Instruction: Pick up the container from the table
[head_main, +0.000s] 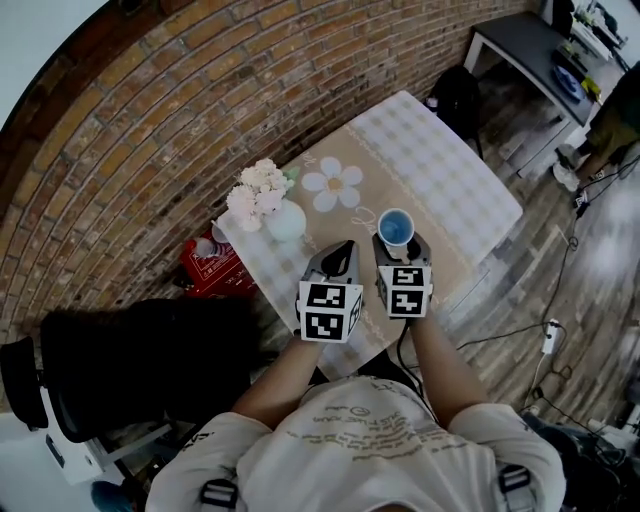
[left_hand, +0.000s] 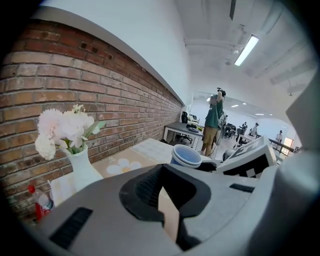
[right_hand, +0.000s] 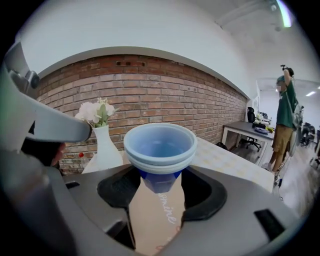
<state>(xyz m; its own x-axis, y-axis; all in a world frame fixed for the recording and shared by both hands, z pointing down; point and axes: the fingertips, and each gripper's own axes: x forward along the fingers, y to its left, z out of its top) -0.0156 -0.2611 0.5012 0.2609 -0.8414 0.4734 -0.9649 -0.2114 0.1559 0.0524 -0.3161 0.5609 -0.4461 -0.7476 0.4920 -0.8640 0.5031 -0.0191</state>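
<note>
Right gripper (right_hand: 160, 184): fingers clamped on the blue container (right_hand: 160, 145), low on its dark body under the pale flared rim. The container sits upright at the fingertips, over the near part of the surface (head_main: 440, 170), to the right of the vase (head_main: 285, 222). Left gripper (left_hand: 161, 192): fingers closed on nothing, just beside the right one on its left.

Step in hand, my read: lift clear. To do it well:
- constant squeeze, straight up, rim level
- the grip is low, so the container could pivot if tilted
- keep the left gripper off it and clear of the vase

Not visible:
- container base, and whether it's off the surface; it's hidden by the fingers in both views
- contents; the inside just reads blue
- whether the double rim is one ridged container or two stacked
</note>
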